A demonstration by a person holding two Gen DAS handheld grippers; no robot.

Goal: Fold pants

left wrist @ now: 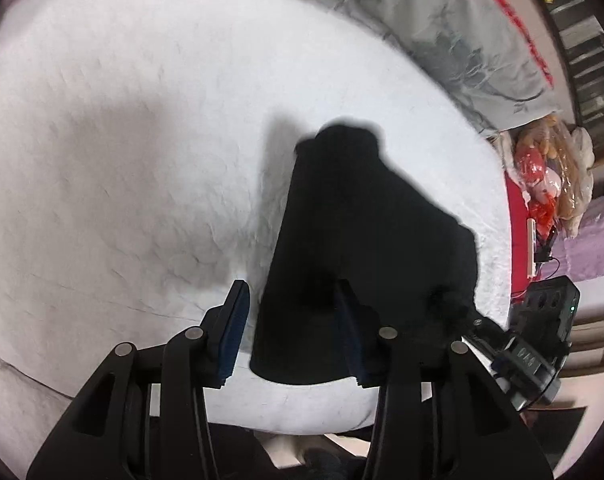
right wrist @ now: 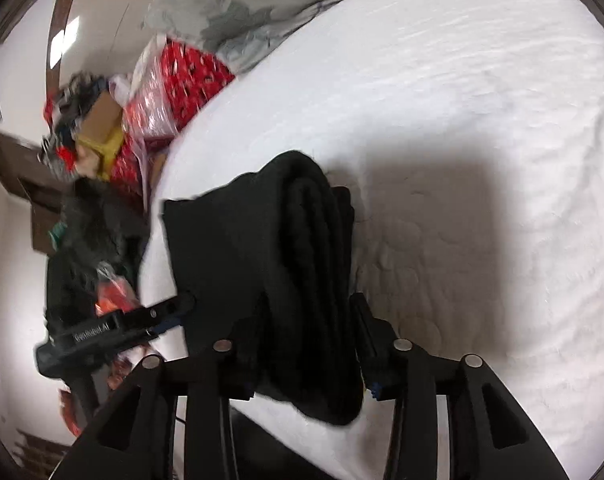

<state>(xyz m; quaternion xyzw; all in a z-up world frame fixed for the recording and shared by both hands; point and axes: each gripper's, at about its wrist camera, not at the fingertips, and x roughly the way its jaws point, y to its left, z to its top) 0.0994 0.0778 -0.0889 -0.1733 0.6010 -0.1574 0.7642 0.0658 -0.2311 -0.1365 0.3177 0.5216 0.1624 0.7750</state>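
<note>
From the left wrist view, the left gripper (left wrist: 294, 340) stands nearest, its jaws apart with the near end of the black pants (left wrist: 362, 240) lying between them; the blue-padded left finger is clear of the cloth, with white showing in the gap, while the right finger is lost against the black, so I cannot tell whether it presses. The pants run away from the jaws toward 12 o'clock as a narrow folded bundle on the white bed (left wrist: 122, 160). At 4 o'clock the right gripper (left wrist: 482, 324) reaches the bundle's side. From the right wrist view, the right gripper (right wrist: 302, 344) straddles the thick rolled edge of the pants (right wrist: 270, 260), fabric filling the gap between its fingers (contact is too dark to confirm), and the left gripper (right wrist: 170, 312) comes in at 9 o'clock. Farther off, a grey floral quilt (left wrist: 442, 32) lies at 1 o'clock, and red packages (right wrist: 174, 80) sit beside the bed at 10 o'clock.
</note>
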